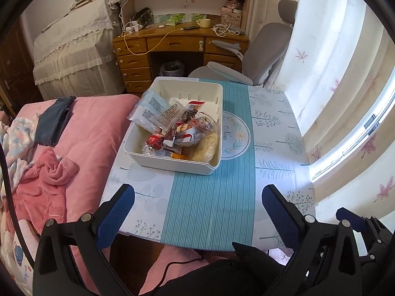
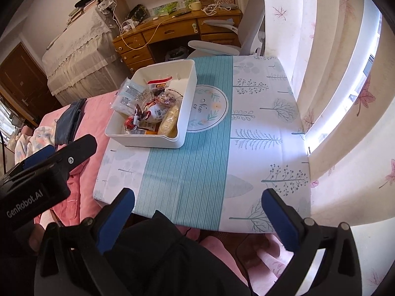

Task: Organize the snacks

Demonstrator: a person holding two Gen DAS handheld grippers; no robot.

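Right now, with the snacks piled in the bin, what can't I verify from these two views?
- Bottom of the white bin: both views, buried under the snack packets.
- Packet labels: too small and blurred to read.
- Table's near edge: right wrist view, partly hidden by dark clothing.
- Left gripper and right gripper: open, empty; the hands holding them are out of frame.

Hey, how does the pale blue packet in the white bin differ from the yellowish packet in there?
The pale blue packet leans on the bin's bed-side wall, poking above the rim; the yellowish packet lies low against the opposite wall. The blue one carries printed text; the yellowish one looks clear, showing pale contents. Both sit in the white bin.
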